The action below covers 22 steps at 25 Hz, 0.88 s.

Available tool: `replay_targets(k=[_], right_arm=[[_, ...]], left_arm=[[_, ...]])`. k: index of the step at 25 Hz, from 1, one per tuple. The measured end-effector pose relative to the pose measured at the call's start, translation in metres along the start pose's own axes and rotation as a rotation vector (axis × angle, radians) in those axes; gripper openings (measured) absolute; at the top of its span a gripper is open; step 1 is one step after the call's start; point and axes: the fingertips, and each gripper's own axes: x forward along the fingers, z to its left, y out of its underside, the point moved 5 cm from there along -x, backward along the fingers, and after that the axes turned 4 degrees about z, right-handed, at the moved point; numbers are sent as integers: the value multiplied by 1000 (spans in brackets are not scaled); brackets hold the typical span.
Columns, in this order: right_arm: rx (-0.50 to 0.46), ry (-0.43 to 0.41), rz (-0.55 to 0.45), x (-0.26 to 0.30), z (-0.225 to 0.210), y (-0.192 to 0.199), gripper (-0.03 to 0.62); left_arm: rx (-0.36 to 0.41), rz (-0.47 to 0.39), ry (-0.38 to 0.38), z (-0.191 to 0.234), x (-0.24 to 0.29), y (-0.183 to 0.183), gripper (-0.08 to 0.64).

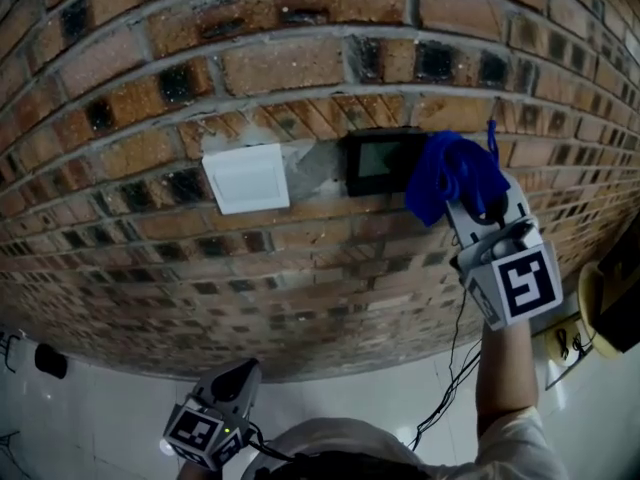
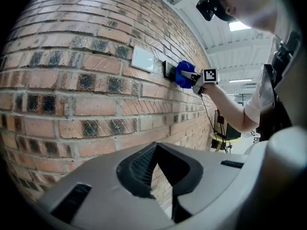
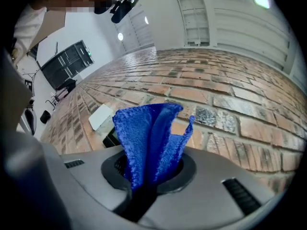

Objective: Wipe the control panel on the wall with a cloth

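The black control panel with its dark screen is set in the brick wall. A bunched blue cloth covers the panel's right edge, and my right gripper is shut on it. In the right gripper view the cloth stands up out of the jaws of my right gripper, hiding most of the panel. From the left gripper view the cloth is pressed against the wall at the panel. My left gripper hangs low, well below the panel, shut with nothing in it.
A white blank plate sits on the wall just left of the panel. Thin cables hang down the wall below my right arm. A pale round object is at the right edge, a small black item low left.
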Motion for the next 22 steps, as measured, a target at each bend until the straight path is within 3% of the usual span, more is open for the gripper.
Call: replay_targets(k=[5,10,12,15,19,22], right_arm=[[-17,58,19,-8,-35,23,89],[18,53,15,-13,-39,22,89],[12,44,-25,-18,-26,4,89],[5,-50,-76,-10,15,-21,89],[-11,-171,-89,15,68,-36,89],[-22,-198,-74,34,89,-40,89]], left_arm=[[9,4,11,-7,6,-2,0],[7,1,14,-9,4,0,2],[-2,2,10,-6,1,0,1],[-3,0,2,-2,-4,2,2],[1,-5,-8,0,-12,5,2],[-3,-12,-21,5,-20,7,1]])
